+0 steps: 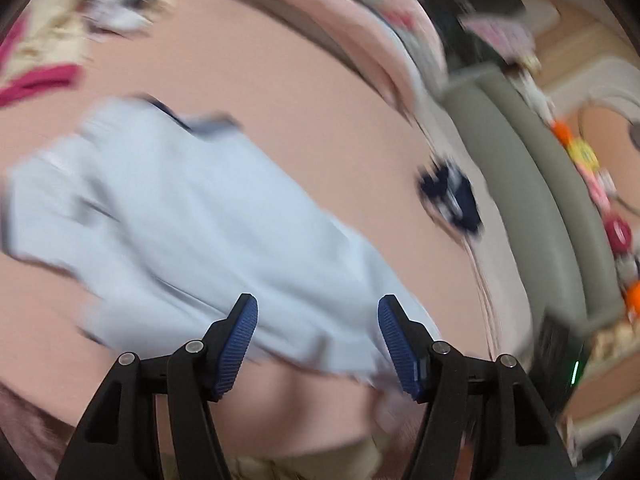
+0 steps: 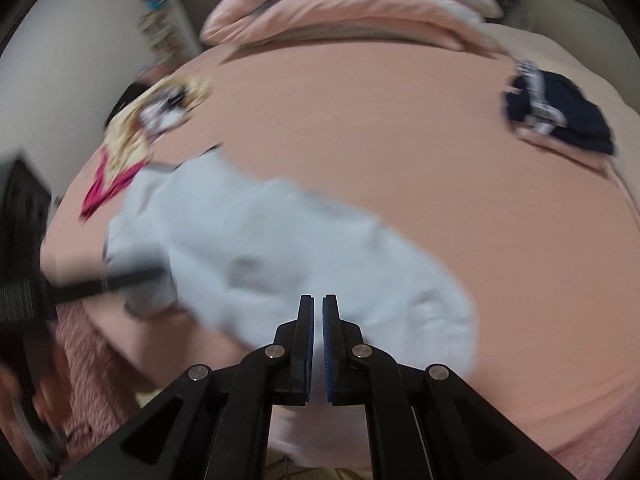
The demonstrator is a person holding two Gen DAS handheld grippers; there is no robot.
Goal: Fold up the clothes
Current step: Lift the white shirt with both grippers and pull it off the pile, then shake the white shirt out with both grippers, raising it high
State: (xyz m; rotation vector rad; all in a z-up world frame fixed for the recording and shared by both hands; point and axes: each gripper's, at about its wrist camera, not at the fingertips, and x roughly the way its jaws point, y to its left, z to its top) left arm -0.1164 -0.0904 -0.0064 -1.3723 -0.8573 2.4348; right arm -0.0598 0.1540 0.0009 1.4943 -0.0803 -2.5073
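Note:
A pale blue garment point(image 1: 192, 216) with a dark collar lies stretched over the pink bed sheet point(image 1: 304, 92). My left gripper point(image 1: 318, 312) is open and empty, its blue pads just above the garment's near edge. In the right wrist view my right gripper point(image 2: 318, 312) is shut on the near end of the pale blue garment point(image 2: 256, 248), with cloth showing between and below the pads. The other gripper's dark arm point(image 2: 100, 280) reaches in from the left onto the garment. Both views are motion-blurred.
A folded dark navy garment point(image 2: 560, 116) lies at the sheet's right side and also shows in the left wrist view point(image 1: 452, 196). A yellow-and-magenta patterned garment point(image 2: 140, 136) lies at the left. A pink and grey pillow or quilt point(image 2: 352, 4) lies at the far end. A grey padded bed frame point(image 1: 520, 200) runs along the right.

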